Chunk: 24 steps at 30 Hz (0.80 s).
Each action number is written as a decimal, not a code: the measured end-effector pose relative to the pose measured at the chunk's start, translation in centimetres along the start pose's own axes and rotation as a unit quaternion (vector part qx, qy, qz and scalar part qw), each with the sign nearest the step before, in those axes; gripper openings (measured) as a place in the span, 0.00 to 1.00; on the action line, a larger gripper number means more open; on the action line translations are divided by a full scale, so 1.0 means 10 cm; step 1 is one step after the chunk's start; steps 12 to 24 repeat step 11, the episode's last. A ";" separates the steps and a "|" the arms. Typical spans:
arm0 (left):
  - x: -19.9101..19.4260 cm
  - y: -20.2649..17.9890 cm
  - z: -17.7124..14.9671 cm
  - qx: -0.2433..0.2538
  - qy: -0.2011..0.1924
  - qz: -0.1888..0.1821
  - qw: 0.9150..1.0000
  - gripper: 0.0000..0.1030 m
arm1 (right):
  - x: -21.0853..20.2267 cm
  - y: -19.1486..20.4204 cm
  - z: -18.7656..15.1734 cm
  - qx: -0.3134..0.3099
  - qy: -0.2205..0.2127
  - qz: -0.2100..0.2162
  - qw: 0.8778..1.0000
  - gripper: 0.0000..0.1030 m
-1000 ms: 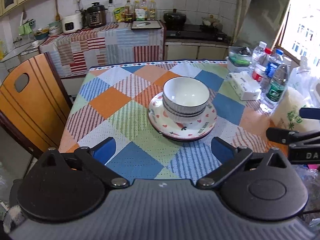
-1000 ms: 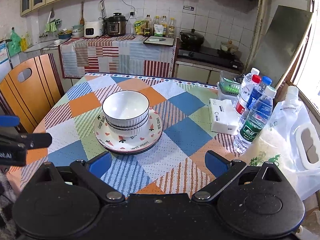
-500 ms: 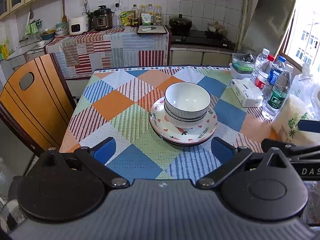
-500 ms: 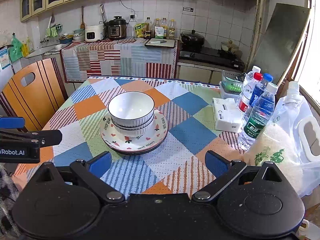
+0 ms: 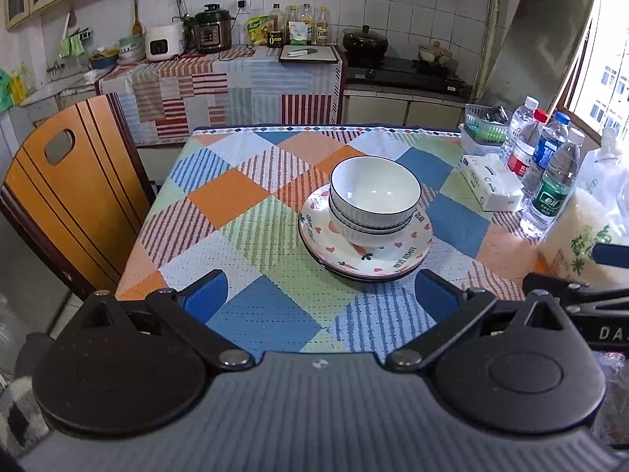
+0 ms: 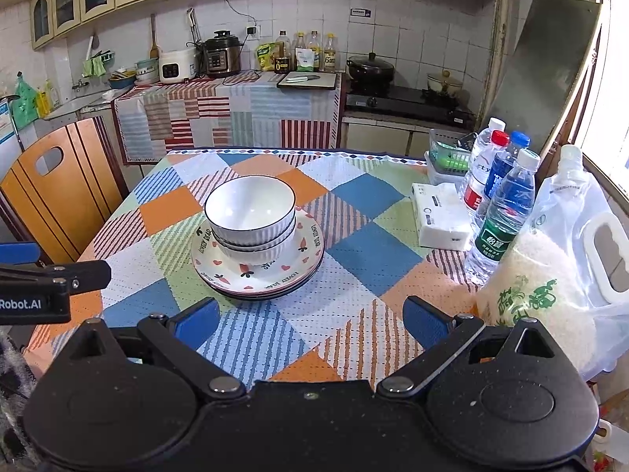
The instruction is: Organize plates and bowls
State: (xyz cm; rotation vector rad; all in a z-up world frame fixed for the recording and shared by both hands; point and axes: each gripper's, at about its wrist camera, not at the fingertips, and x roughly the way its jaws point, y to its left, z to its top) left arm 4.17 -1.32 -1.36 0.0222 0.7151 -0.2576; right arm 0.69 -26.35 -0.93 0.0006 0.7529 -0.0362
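Note:
Nested white ribbed bowls (image 5: 373, 204) (image 6: 249, 216) stand on a stack of heart-patterned plates (image 5: 409, 251) (image 6: 302, 259) in the middle of the checked tablecloth. My left gripper (image 5: 320, 297) is open and empty, held above the table's near edge, well short of the stack. My right gripper (image 6: 310, 320) is open and empty, also back from the stack and to its right. Each gripper shows at the edge of the other's view.
Water bottles (image 6: 503, 204), a tissue pack (image 6: 442, 220), a green basket (image 6: 448, 155) and a bag of rice (image 6: 550, 287) line the table's right side. A wooden chair (image 5: 74, 192) stands at the left. A kitchen counter is behind.
Both grippers have drawn back and risen a little, so the stack looks smaller and farther. The bowls and plates have not moved.

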 end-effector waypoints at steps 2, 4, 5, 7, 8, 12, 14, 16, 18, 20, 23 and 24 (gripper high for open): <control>0.00 0.00 0.00 -0.001 0.000 -0.001 1.000 1.00 | 0.00 0.01 0.00 0.000 0.000 0.000 1.000 0.98; 0.01 0.00 -0.01 0.002 0.000 0.002 1.000 1.00 | 0.01 0.01 0.00 -0.002 0.001 0.000 1.000 0.98; 0.01 0.00 -0.01 0.002 -0.001 0.002 1.000 1.00 | 0.01 0.00 0.00 -0.002 0.001 0.000 1.000 0.98; 0.01 0.01 -0.01 -0.001 0.001 -0.006 1.000 1.00 | 0.02 0.00 0.00 -0.004 0.000 -0.003 1.000 0.98; 0.01 0.02 -0.01 -0.005 0.005 -0.011 1.000 1.00 | 0.02 0.00 0.01 -0.005 0.000 -0.004 1.000 0.98; 0.01 0.03 0.00 -0.007 0.006 -0.013 1.000 1.00 | 0.02 -0.02 0.01 -0.004 0.000 -0.007 1.000 0.98; 0.01 0.03 0.00 -0.007 0.006 -0.013 1.000 1.00 | 0.02 -0.02 0.01 -0.004 0.000 -0.007 1.000 0.98; 0.01 0.03 0.00 -0.007 0.006 -0.013 1.000 1.00 | 0.02 -0.02 0.01 -0.004 0.000 -0.007 1.000 0.98; 0.01 0.03 0.00 -0.007 0.006 -0.013 1.000 1.00 | 0.02 -0.02 0.01 -0.004 0.000 -0.007 1.000 0.98; 0.01 0.03 0.00 -0.007 0.006 -0.013 1.000 1.00 | 0.02 -0.02 0.01 -0.004 0.000 -0.007 1.000 0.98; 0.01 0.03 0.00 -0.007 0.006 -0.013 1.000 1.00 | 0.02 -0.02 0.01 -0.004 0.000 -0.007 1.000 0.98; 0.01 0.03 0.00 -0.007 0.006 -0.013 1.000 1.00 | 0.02 -0.02 0.01 -0.004 0.000 -0.007 1.000 0.98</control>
